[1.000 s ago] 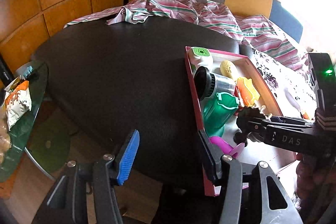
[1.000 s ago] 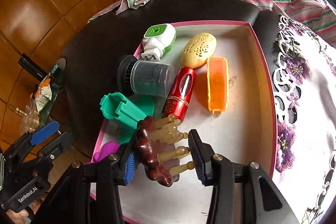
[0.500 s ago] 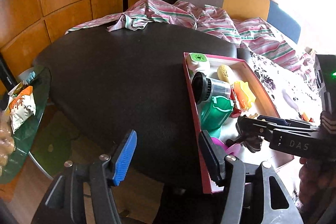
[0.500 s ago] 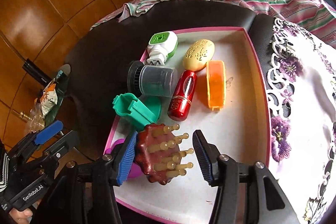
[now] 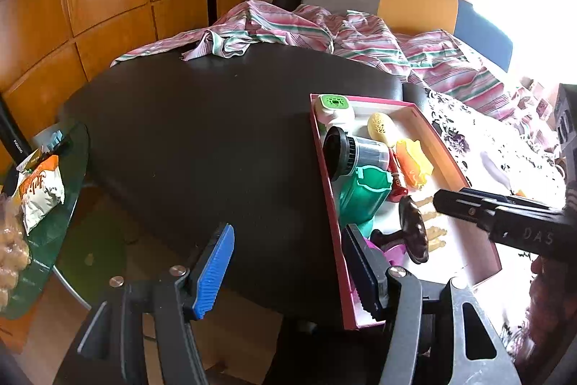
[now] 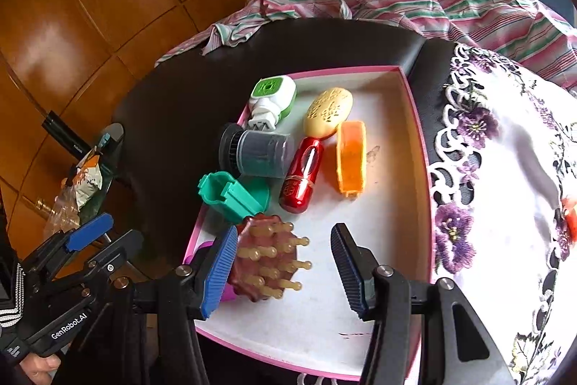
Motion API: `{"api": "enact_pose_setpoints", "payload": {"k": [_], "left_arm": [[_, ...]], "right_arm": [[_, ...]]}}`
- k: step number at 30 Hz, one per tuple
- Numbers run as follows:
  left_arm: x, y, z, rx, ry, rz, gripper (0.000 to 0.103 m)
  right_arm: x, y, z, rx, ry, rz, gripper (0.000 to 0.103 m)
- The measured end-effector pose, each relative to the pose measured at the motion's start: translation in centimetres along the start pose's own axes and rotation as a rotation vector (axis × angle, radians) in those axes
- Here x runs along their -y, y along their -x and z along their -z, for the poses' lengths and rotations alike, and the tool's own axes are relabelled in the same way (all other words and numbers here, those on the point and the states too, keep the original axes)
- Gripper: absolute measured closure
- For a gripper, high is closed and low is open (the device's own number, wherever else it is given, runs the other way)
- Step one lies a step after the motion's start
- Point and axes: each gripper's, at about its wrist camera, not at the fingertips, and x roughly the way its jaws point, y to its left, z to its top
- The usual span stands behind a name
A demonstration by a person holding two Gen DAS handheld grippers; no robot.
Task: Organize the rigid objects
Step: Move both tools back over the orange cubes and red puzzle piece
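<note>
Nearest to me, the right gripper (image 6: pixel 285 262) hangs over the near end of the pink-rimmed shallow cardboard tray (image 6: pixel 420 147), its jaws parted and just been widening. The dark brown wooden scalp massager with pale pegs (image 6: pixel 267 258) lies on the tray floor between them, pegs pointing toward three o'clock; its back sits against or just beside the blue left pad (I cannot tell whether they touch), while the dark right pad stands clear of the pegs, so nothing is pinched. A purple plastic piece (image 6: pixel 205 246) peeks out at the massager's nine o'clock, mostly hidden.

The left gripper (image 5: pixel 288 262) hovers over the black round table (image 5: pixel 202 139) at the tray's near left corner, jaws apart and just been opening, with nothing between them.

Farther into the tray, at the massager's eleven o'clock, lies a teal green plastic holder (image 6: pixel 230 193) on its side. Beyond it rests a grey translucent jar with a black ribbed lid (image 6: pixel 252 152), and at its three o'clock a glossy red capsule-shaped bottle (image 6: pixel 301 175), then an orange open plastic box (image 6: pixel 351 161). Farthest in the tray sit a white plug-in device with a green top (image 6: pixel 272 100) and a cream oval perforated case (image 6: pixel 328 110).

Past the tray, a pink and green striped cloth (image 5: pixel 324 35) is heaped at twelve o'clock.
</note>
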Motion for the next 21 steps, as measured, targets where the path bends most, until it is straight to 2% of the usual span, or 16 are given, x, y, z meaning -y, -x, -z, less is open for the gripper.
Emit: {"api": "enact_pose_setpoints", "payload": {"k": [11, 21], "left_arm": [[1.0, 0.3, -0.2, 0.007, -0.039, 0.000, 0.040], [2.1, 0.6, -0.8, 0.015, -0.064, 0.010, 0.040]], "right_arm": [[2.5, 2.2, -0.1, 0.043, -0.048, 0.023, 0.048], [7.3, 5.0, 0.1, 0.085, -0.132, 0.073, 0.048]]}}
